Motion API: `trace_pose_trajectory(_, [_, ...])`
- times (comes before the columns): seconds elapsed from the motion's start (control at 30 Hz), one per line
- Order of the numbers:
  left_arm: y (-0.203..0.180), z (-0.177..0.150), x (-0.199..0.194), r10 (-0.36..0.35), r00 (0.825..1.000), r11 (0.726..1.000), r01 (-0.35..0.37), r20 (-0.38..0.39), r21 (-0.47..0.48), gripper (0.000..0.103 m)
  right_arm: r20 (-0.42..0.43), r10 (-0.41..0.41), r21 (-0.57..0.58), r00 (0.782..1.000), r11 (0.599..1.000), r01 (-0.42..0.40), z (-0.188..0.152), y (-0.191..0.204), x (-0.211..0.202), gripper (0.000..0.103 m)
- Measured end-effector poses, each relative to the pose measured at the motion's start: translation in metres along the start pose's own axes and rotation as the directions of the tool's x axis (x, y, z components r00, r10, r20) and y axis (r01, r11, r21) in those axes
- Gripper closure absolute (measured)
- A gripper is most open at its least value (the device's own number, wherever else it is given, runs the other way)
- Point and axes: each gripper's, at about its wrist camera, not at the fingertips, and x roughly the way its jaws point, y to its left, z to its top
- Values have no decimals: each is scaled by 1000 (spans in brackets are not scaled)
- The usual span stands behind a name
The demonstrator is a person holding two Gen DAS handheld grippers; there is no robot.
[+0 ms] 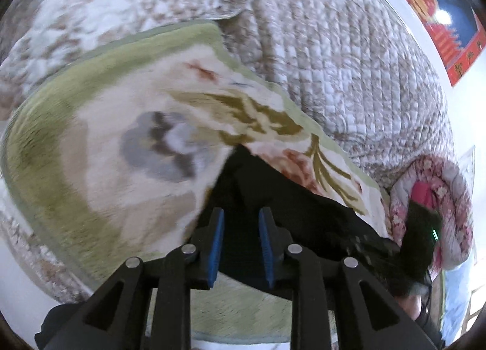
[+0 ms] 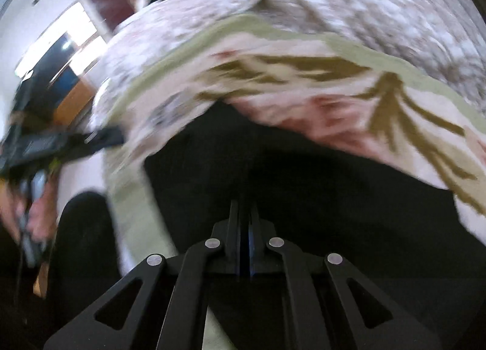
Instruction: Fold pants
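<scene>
The black pants (image 1: pixel 291 204) lay on a flowery blanket (image 1: pixel 100 125) with a green edge, on top of a quilted bed cover (image 1: pixel 349 70). In the left view the pants spread from the middle toward 4 o'clock. The left gripper (image 1: pixel 241 219) sat at 6 o'clock, its blue pads (image 1: pixel 216 246) a little apart, with dark cloth showing between them. The right gripper (image 2: pixel 243 213) was closed tight over the pants (image 2: pixel 303 173); whether it pinched cloth was too blurry to tell.
</scene>
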Motion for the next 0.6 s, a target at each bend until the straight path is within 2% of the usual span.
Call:
trace_pose_trajectory(0.13, [11,-5,3,-13,1000,1000,13,-10,-28,67,-72,63,-15,995,998,-65,-25,19,1,91])
trace_pose_trajectory(0.2, [14,-8,9,-28,999,998,27,-31,-51,64,-72,73,-1,995,997,-73,-35,23,-5,67])
trace_pose_trajectory(0.27, [15,-12,13,-61,997,996,57,-51,-69,57,-40,97,11,994,995,-97,-36,25,-16,57])
trace_pose_trajectory(0.33, [12,-14,17,-73,996,996,70,-59,-62,49,-4,101,18,995,995,-101,-30,27,-25,56])
trace_pose_trajectory(0.4, [9,-15,22,-89,993,995,85,-75,-57,46,36,98,47,994,994,-100,-29,22,-38,56])
trace_pose_trajectory(0.5, [8,-15,34,-107,989,993,101,-102,-64,38,70,61,97,996,993,-68,-30,15,-48,56])
trace_pose_trajectory(0.6, [11,-10,49,-116,984,990,103,-139,-98,37,72,30,155,997,987,-41,-39,5,-53,56])
